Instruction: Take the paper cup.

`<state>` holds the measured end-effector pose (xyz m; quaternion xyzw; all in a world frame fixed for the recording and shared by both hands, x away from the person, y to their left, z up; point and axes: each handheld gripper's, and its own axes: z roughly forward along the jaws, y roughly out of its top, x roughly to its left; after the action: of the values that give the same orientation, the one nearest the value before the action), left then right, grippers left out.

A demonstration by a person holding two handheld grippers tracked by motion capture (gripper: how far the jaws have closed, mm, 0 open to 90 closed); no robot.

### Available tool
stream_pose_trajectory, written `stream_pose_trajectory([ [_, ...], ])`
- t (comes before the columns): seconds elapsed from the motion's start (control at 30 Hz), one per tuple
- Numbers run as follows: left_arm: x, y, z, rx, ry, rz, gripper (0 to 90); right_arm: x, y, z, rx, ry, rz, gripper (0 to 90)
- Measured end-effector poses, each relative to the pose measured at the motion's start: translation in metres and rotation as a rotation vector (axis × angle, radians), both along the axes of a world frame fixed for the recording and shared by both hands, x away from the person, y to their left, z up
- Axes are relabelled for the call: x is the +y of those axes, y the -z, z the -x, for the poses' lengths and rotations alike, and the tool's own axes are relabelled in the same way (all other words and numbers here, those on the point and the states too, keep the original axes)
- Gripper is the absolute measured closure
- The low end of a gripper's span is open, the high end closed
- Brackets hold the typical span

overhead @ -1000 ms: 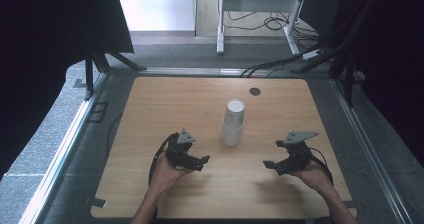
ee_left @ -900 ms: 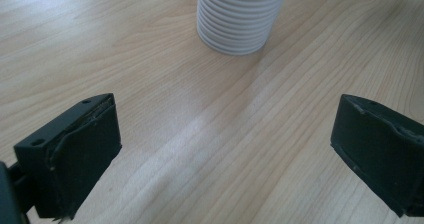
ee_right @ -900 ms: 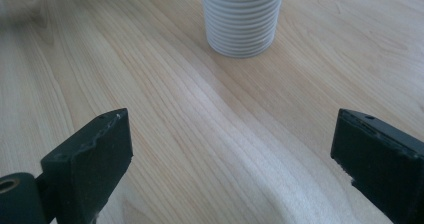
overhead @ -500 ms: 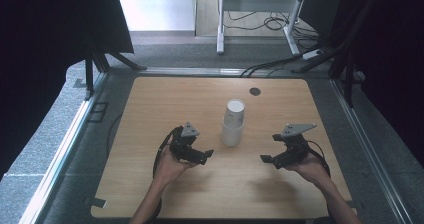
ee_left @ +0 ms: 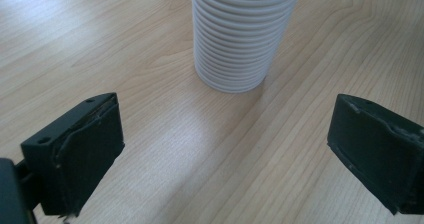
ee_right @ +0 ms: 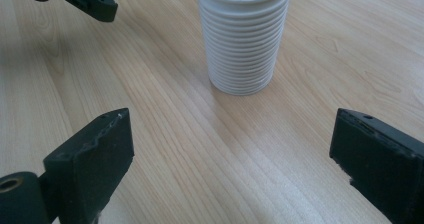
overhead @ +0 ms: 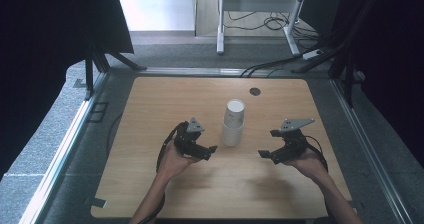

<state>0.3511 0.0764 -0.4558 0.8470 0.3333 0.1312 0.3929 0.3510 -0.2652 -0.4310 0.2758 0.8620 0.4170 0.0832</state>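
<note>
A stack of white ribbed paper cups (overhead: 233, 124) stands upright in the middle of the wooden table (overhead: 150, 104). My left gripper (overhead: 207, 153) hovers just left of the stack, pointing at it, open with nothing between its jaws. The left gripper view shows the cups (ee_left: 240, 39) ahead of the left gripper (ee_left: 225, 149), slightly above the gap. My right gripper (overhead: 269, 144) is held to the right of the stack, also aimed at it and open. Its jaws have just been closing slightly, with nothing between them. In the right gripper view, the cups (ee_right: 243, 39) stand beyond the right gripper (ee_right: 230, 164).
A small dark round hole (overhead: 255, 91) sits near the table's far edge. A metal frame runs around the table, and black curtains hang at both sides. A white stand (overhead: 255, 14) with cables is on the floor behind. The left gripper's jaw (ee_right: 85, 1) shows top left in the right gripper view.
Both hands have lifted a little and drifted forward, away from the person, each gripper ending slightly closer to the cup stack. The cups have not moved.
</note>
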Motion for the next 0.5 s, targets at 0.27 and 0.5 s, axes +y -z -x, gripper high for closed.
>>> stream_pose_trajectory([
  [0.27,-0.012,-0.001,-0.008,-0.015,0.019,-0.021,2.9,0.002,-0.006,-0.005,-0.004,-0.005,-0.003,5.4],
  [0.5,-0.024,-0.003,-0.016,-0.018,0.034,-0.02,3.9,0.007,-0.011,-0.011,-0.005,-0.013,-0.004,5.7],
])
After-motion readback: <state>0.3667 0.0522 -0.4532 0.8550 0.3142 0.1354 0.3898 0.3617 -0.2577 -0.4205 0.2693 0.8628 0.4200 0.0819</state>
